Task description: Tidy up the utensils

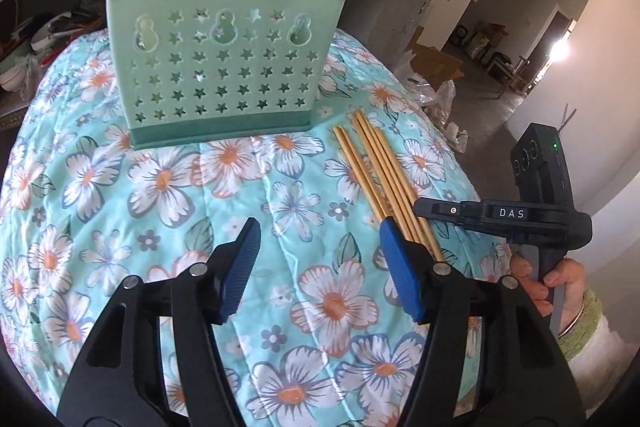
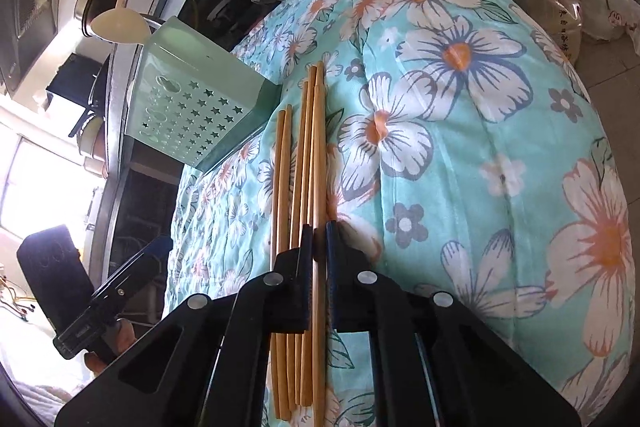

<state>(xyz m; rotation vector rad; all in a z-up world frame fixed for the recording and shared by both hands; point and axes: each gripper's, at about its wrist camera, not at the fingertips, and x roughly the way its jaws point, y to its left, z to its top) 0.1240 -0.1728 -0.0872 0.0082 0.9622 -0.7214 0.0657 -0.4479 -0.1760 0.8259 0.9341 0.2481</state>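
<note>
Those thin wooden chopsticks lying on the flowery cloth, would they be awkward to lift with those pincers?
Probably a bit. The chopsticks look slim, stiff and light, so they should not bend, but a smooth stick may swivel or slip in the right gripper, which is shut on just one. The padded floral cloth likely stops the rest rolling far.

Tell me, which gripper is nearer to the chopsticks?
Right. The right gripper is shut on one of the chopsticks; the left gripper is open just beside them.

Soft daylight, fisheye-warped edges, window glare.
</note>
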